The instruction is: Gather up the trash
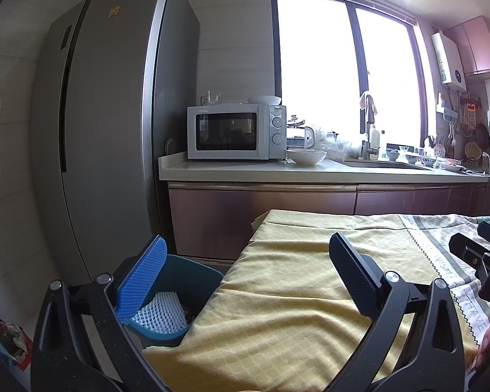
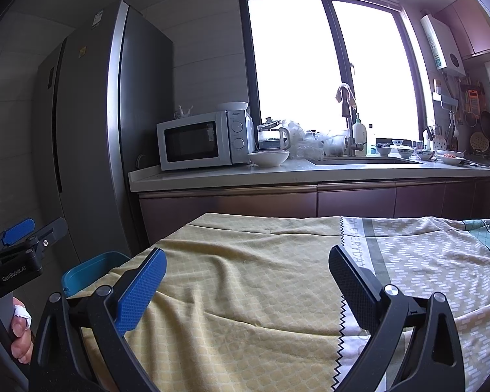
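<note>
A teal trash bin point(image 1: 192, 289) stands on the floor at the table's left edge, with a white foam net point(image 1: 161, 315) lying inside it. The bin's rim also shows in the right wrist view point(image 2: 88, 272). My left gripper point(image 1: 245, 271) is open and empty, over the table's left edge beside the bin. My right gripper point(image 2: 246, 281) is open and empty above the yellow tablecloth point(image 2: 245, 261). The left gripper also shows at the far left of the right wrist view point(image 2: 32, 232), and the right gripper at the right edge of the left wrist view point(image 1: 473, 245).
A tall grey fridge point(image 1: 107, 130) stands behind the bin. A counter point(image 1: 277, 170) with a microwave point(image 1: 235, 132), a white bowl point(image 1: 306, 156), a sink and dishes runs under the window. A red bag point(image 1: 6, 339) lies on the floor at the left.
</note>
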`<state>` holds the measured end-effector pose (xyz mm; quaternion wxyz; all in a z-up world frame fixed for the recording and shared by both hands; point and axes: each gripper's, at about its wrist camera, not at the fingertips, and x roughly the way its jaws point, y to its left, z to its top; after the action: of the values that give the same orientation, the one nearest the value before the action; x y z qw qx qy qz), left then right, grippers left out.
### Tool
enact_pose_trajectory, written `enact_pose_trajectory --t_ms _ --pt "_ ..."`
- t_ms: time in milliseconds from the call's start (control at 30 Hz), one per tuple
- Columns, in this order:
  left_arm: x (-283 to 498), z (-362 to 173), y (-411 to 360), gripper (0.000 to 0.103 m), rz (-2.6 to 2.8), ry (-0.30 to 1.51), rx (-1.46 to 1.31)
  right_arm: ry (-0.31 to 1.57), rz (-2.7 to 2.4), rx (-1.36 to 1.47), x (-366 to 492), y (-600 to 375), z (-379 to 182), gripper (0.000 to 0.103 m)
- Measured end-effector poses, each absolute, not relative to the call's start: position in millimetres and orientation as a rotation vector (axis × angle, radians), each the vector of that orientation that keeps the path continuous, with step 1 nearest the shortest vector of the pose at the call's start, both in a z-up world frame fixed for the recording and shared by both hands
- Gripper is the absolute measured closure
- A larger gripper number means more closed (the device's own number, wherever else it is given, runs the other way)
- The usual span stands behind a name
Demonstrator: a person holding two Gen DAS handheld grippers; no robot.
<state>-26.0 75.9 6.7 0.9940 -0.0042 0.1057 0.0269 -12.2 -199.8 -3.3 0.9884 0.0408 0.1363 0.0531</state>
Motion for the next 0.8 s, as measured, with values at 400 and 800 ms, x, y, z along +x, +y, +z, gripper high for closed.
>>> enact_pose_trajectory --t_ms 400,800 --pt "-25.7 6.8 76.3 0.005 0.055 0.212 -0.009 0.274 0.106 0.079 -11.3 -199.5 -3.5 0.007" --pt "-25.4 5.8 75.9 0.005 0.06 0.212 -0.006 0.274 0.107 0.083 -10.9 -200.4 -3.9 0.007"
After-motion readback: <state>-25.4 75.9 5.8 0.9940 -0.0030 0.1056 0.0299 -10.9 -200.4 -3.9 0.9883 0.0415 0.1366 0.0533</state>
